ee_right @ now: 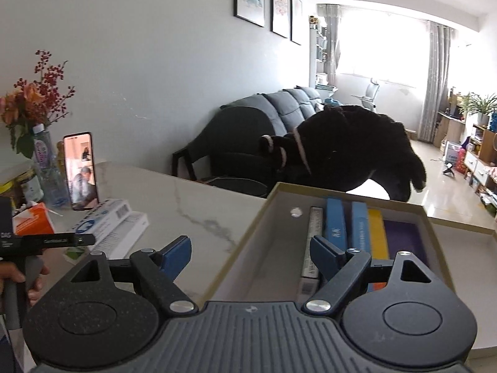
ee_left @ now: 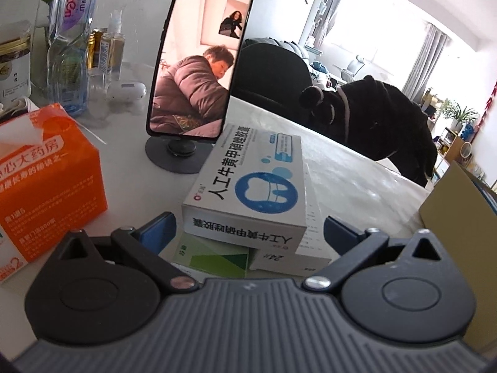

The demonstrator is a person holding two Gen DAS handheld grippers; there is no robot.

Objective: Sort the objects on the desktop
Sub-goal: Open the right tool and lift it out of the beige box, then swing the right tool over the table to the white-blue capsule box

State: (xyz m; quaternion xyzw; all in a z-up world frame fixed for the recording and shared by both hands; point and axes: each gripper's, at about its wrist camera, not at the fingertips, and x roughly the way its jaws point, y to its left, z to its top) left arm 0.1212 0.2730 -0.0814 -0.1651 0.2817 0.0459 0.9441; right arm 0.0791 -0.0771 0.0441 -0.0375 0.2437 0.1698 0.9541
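The white marble table (ee_right: 198, 205) ends at twelve o'clock before a sofa (ee_right: 279, 105). Bare tabletop lies between the medicine boxes (ee_right: 108, 227) at nine o'clock and the tray (ee_right: 248, 233) at three. Both tools, left (ee_left: 248, 233) and right (ee_right: 248, 251), stand spread, pinching nothing.

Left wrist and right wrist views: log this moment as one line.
left gripper: open, straddling white medicine box | right gripper: open, empty, over cardboard tray | tray: boxes upright in row
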